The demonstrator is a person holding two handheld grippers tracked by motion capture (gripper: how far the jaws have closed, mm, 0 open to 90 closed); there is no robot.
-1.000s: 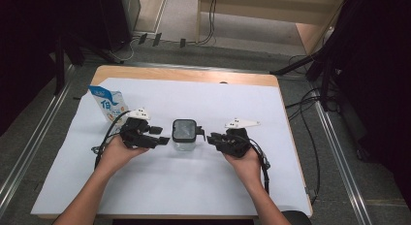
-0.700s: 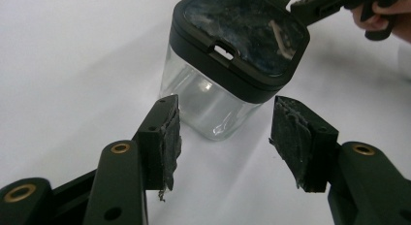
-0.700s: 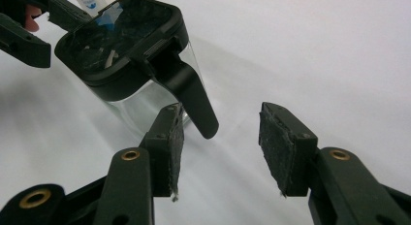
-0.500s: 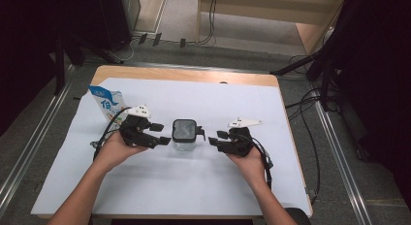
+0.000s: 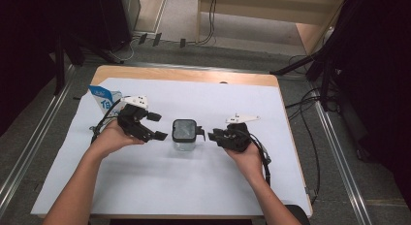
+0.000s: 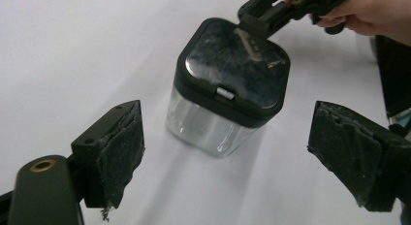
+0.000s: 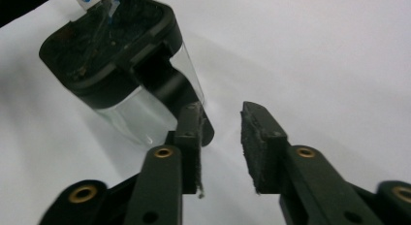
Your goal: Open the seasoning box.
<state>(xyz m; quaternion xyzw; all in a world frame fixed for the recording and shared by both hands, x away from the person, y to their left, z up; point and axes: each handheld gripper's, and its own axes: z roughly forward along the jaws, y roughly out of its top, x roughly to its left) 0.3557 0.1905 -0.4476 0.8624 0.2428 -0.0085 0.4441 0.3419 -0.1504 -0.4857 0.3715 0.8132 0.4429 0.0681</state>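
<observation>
White tabletop (image 5: pixel 145 186): lidded jar (image 5: pixel 184 134) between left claw (image 5: pixel 156 126), just spread, and right claw (image 5: pixel 205 134), narrowing, empty.

Left gripper lets go of the container

Your left gripper (image 5: pixel 157 126) spreads its jaws wide and pulls back up-left, off the clear container (image 5: pixel 184 135); your right gripper (image 5: pixel 207 134) narrows its jaws slightly.

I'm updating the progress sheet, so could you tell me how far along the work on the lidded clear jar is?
Done: the left claw has just opened, clear of the jar. In hand: the right claw has been narrowing beside the lid's black tab, gripping nothing. Left: the lid sits closed.
</observation>
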